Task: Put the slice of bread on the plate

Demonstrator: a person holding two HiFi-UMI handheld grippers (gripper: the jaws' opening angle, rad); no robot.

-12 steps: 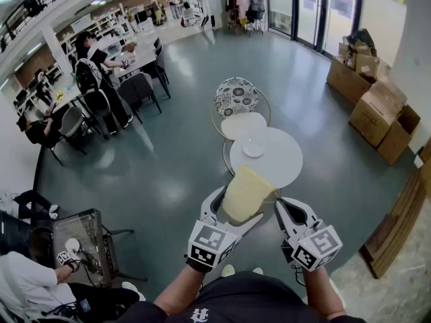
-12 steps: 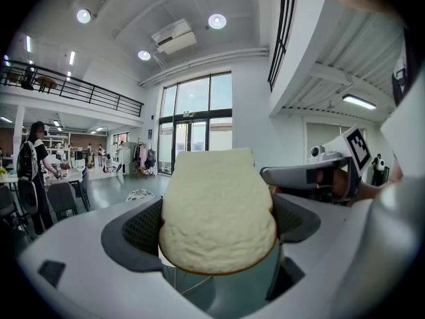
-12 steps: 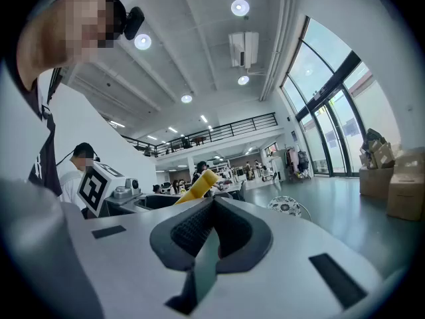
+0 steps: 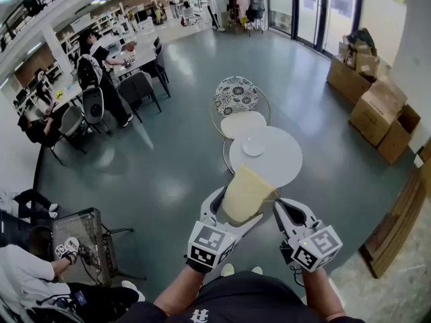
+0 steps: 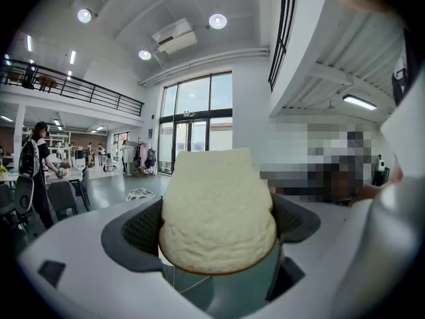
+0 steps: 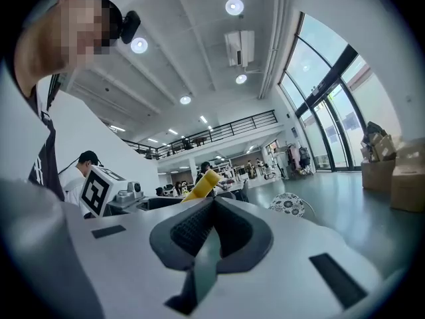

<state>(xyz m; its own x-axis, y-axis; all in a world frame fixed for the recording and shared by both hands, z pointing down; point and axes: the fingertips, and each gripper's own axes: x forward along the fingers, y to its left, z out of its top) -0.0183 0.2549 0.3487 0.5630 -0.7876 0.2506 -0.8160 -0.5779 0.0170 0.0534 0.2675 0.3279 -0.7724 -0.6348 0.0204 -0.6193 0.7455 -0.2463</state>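
Observation:
A pale slice of bread with a thin brown crust stands up between the jaws of my left gripper, which is shut on its lower part. In the left gripper view the bread fills the gap between both pads of the left gripper. My right gripper hovers just right of it, shut and empty; in its own view the right gripper shows pads meeting, with the bread's yellow edge beyond. A small white plate lies on the round white table ahead of both grippers.
A smaller round table and a patterned seat stand behind the white table. Cardboard boxes are stacked at the right wall. People sit at tables far left. A dark case stands on the floor at lower left.
Both grippers and the bread keep their place. Only people in the background have shifted a little.

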